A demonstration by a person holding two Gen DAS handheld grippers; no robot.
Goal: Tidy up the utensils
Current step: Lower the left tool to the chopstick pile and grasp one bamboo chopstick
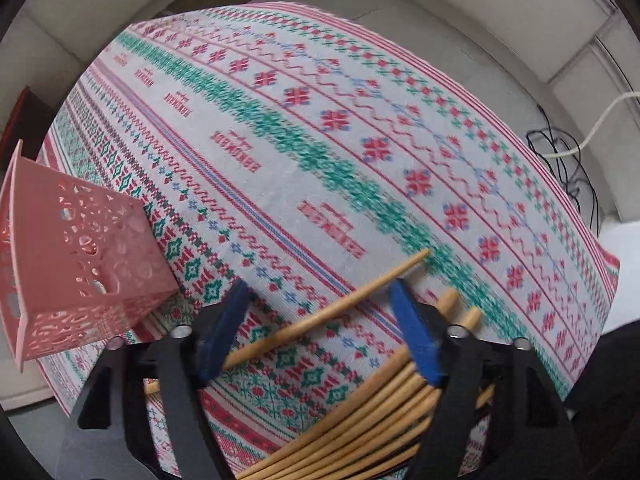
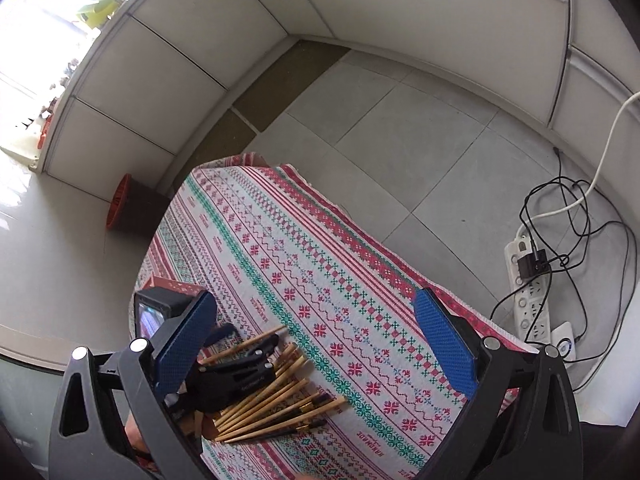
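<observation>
A pile of wooden chopsticks (image 1: 384, 412) lies on the patterned tablecloth (image 1: 320, 140) at the near edge. My left gripper (image 1: 320, 320) hangs just above them, jaws apart, with one chopstick (image 1: 340, 304) slanting across the gap between its blue pads; no firm grip shows. A pink perforated holder (image 1: 76, 264) stands tilted at the left. In the right wrist view the pile (image 2: 276, 400) lies lower left with the left gripper (image 2: 240, 356) over it. My right gripper (image 2: 316, 344) is wide open and empty, high above the cloth.
A white power strip (image 2: 528, 280) with black and white cables lies on the tiled floor to the right. An orange-rimmed dark box (image 2: 128, 208) sits on the floor beyond the table's far end. White cabinets line the walls.
</observation>
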